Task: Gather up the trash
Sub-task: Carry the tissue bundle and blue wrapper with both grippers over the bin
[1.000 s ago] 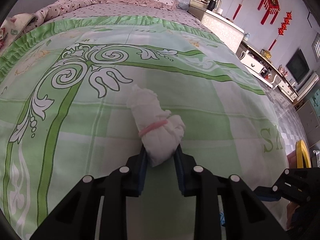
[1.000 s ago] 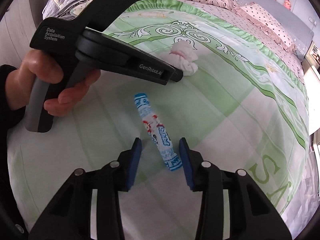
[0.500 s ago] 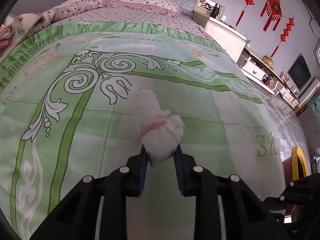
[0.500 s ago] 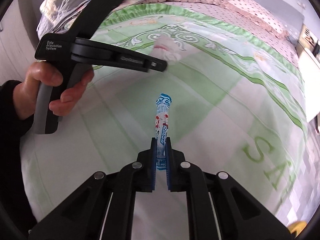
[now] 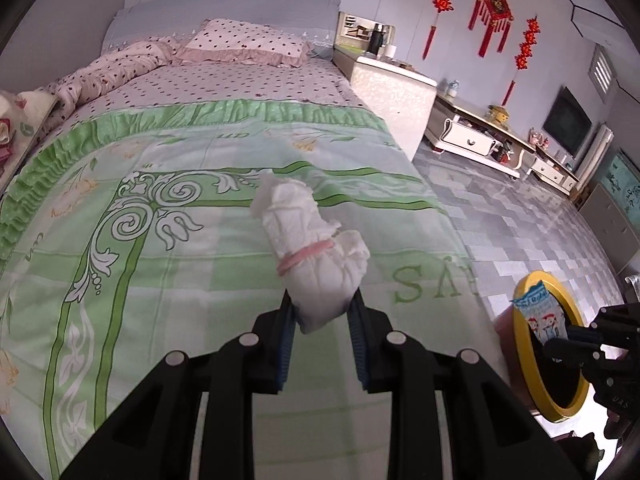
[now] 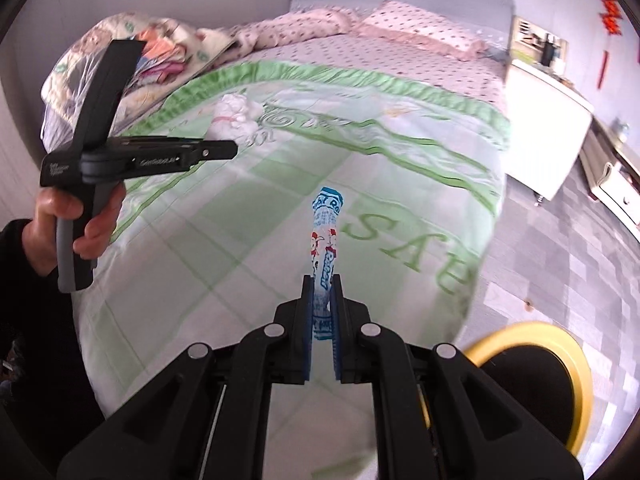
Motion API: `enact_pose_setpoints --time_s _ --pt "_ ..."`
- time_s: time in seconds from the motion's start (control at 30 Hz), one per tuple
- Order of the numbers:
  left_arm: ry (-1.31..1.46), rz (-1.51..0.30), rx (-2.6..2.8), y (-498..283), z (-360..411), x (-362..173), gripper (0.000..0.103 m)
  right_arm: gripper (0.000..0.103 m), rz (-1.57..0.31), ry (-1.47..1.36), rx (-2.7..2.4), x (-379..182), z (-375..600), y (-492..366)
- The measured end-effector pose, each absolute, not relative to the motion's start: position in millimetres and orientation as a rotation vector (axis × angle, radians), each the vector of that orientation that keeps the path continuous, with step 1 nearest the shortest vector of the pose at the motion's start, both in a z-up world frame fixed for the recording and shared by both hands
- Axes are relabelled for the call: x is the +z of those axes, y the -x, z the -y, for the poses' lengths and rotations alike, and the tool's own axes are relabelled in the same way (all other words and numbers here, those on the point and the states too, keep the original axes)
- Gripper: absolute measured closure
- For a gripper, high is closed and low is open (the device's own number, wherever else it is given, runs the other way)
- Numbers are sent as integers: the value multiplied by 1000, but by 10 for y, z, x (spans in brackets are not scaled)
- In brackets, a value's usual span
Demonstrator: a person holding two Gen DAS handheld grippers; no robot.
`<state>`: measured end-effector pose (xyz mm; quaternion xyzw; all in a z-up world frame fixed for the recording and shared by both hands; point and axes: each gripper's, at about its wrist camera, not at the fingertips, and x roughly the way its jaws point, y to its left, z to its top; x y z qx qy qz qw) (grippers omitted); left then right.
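The bin (image 6: 532,376) lies lower right of both claws; the right claw (image 6: 321,312), clamping the wrapper (image 6: 326,248), is nearer than the left claw (image 5: 322,320), which grips the tissue wad (image 5: 316,252).

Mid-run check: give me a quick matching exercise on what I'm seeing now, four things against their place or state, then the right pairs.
Things:
1. white tissue bundle
2. blue-and-white wrapper
3. yellow-rimmed bin
4. polka-dot pillow

Place or state:
A. on the floor beside the bed
B. clamped in the right gripper
C. at the head of the bed
D. clamped in the left gripper, pink band around it

Pairs: 1-D, 2-B, 3-A, 4-C
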<state>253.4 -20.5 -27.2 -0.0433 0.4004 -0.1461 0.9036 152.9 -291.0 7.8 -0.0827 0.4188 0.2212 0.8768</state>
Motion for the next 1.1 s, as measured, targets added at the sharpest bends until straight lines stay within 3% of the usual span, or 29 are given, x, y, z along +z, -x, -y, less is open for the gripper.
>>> enact_pose_setpoints --time_s 0.4,1.1 --pt "7 -773 -505 -2023 1511 134 79 96 -811 31 236 524 4154 -848" --pt "-110 -879 -658 -1830 2957 -333 78 94 -869 -227 56 209 5488 -723"
